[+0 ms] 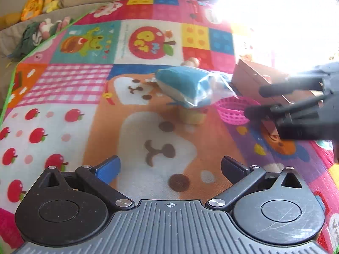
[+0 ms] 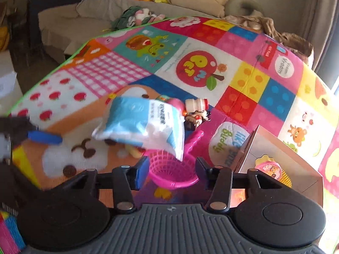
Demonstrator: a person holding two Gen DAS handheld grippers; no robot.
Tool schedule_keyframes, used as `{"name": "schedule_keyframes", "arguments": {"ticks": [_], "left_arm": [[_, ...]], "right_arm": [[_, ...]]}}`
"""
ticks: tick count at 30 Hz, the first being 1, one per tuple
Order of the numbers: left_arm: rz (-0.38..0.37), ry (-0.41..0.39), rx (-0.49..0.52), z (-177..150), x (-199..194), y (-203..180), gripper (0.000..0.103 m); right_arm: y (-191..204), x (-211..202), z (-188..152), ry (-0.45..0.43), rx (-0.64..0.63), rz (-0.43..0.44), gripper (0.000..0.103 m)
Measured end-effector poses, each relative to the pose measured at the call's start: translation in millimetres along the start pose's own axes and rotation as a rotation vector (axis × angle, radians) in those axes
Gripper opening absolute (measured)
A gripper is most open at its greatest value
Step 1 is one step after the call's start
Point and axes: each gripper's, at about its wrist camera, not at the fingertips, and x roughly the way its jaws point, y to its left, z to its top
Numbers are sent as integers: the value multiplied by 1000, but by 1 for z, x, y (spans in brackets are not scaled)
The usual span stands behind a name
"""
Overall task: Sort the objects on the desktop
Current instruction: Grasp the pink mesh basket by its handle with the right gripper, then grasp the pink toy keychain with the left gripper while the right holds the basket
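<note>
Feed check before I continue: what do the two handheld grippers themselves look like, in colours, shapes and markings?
Both match: a grey ribbed body with a small crosshair mark, two round black discs, and black linkage arms with silver pivots. On the left gripper one finger pad is blue, the other black. The right gripper shows the same blue pad. No cables or sleeves show.

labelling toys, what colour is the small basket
Pink basket, clearest in the right wrist view.

Left wrist view: hard daylight glare blows out everything above the brown cardboard box [image 1: 252, 78]. The blue-and-white plastic-wrapped packet [image 1: 186, 86] is motion-blurred in both views. Fisheye bends the colourful patchwork play mat [image 2: 211, 48] at its edges. Right wrist view evenly lit, softer.
</note>
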Motion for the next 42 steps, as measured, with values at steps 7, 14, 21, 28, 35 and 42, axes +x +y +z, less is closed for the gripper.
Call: {"name": "schedule_keyframes", "arguments": {"ticks": [7,14,21,28,35,42], "left_arm": [[33,-95,30,24,-19,16,103],[-45,-162,210,56,1,-7,103],[12,-65,143,76,55,-14,103],[-34,-46,74,58,60,-33,99],[41,28,109,63,89,-47,79],[49,5,204,54,83,-63,51]], "right_arm": [[37,25,-21,-8,-186,-95,19],[19,-28,-39,2,26,188,7],[-6,-80,-90,-10,176,221,15],[-38,-94,-119,-73,379,91,53],[-35,-81,-127,-68,448,59,66],[-11,-73,-123,-73,385,63,72]]}}
